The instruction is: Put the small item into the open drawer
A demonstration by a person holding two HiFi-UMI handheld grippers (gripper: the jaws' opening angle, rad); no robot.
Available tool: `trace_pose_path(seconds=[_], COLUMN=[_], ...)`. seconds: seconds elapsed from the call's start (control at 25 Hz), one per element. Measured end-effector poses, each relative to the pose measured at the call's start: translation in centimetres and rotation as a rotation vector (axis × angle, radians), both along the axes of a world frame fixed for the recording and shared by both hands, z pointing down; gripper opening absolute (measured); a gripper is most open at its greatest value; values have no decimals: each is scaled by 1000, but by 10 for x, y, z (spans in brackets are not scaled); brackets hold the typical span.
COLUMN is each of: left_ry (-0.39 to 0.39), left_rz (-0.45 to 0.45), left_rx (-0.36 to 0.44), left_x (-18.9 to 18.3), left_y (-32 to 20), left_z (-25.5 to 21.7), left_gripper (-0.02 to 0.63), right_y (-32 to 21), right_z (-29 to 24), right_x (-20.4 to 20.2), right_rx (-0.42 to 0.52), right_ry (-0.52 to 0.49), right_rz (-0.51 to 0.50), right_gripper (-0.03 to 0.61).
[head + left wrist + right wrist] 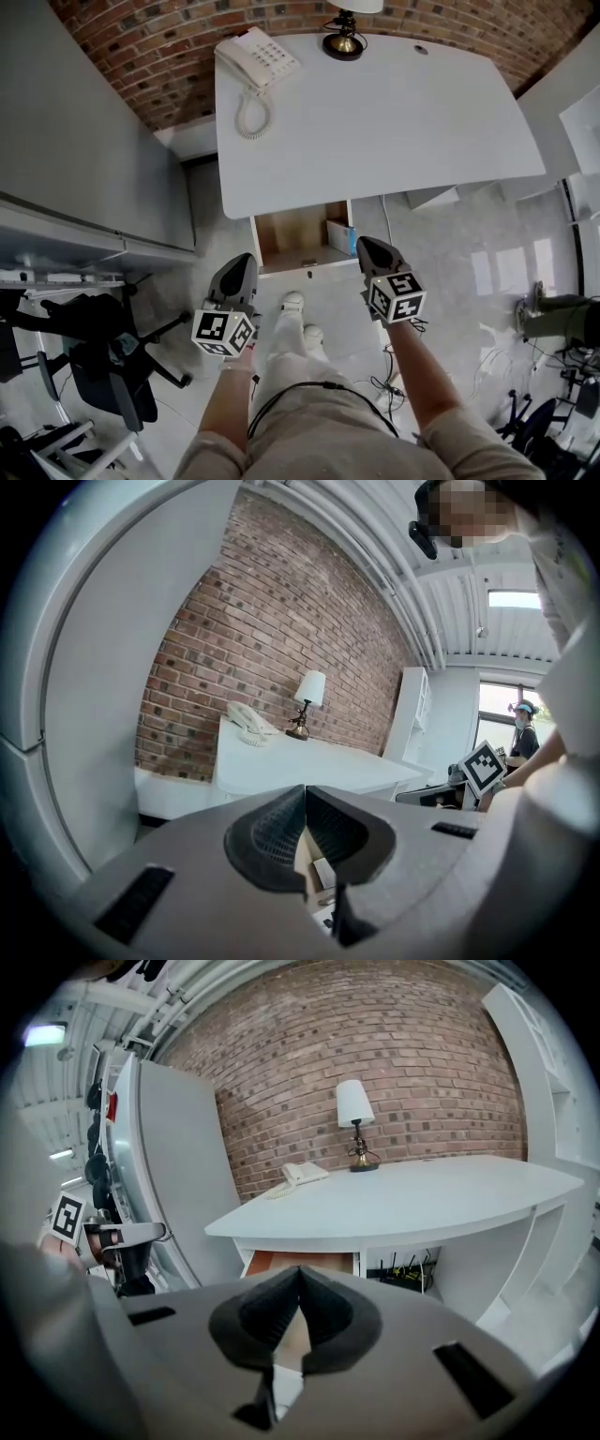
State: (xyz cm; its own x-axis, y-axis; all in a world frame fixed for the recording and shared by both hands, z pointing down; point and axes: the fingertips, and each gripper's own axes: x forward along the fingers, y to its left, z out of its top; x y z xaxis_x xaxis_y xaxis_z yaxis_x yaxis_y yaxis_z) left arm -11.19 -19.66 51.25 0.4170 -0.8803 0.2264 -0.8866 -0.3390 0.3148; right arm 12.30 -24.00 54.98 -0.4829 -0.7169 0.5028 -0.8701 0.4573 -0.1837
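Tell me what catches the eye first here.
The white desk against the brick wall, with a phone and lamp at its far edge. Under its near edge a drawer stands open, and the left hand-held gripper and the right hand-held gripper hang shut before it.

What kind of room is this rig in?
Most likely an office: a white desk against a brick wall carries a corded phone and a lamp, its drawer is open, and a swivel chair stands nearby.

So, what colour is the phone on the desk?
The phone is white; the head view shows it best.
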Motion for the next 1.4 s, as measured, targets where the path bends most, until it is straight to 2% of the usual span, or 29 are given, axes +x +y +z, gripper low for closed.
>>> trace_pose_path(seconds=[0.64,1.12,1.4], left_ry=[-13,-16,-14], left_rz=[-40,-64,-81], left_rx=[78,134,152], left_x=[-14,-24,-29], left_y=[23,42,51], left_z=[-56,-91,-105], left_gripper=[6,6,6], right_y=[24,43,53], right_z=[-65,-110,-123], right_x=[0,-10,-13], right_rx=[108,199,215], right_ry=[-54,-66,-86], right_rz=[-48,-121,-127], right_gripper=[5,5,5])
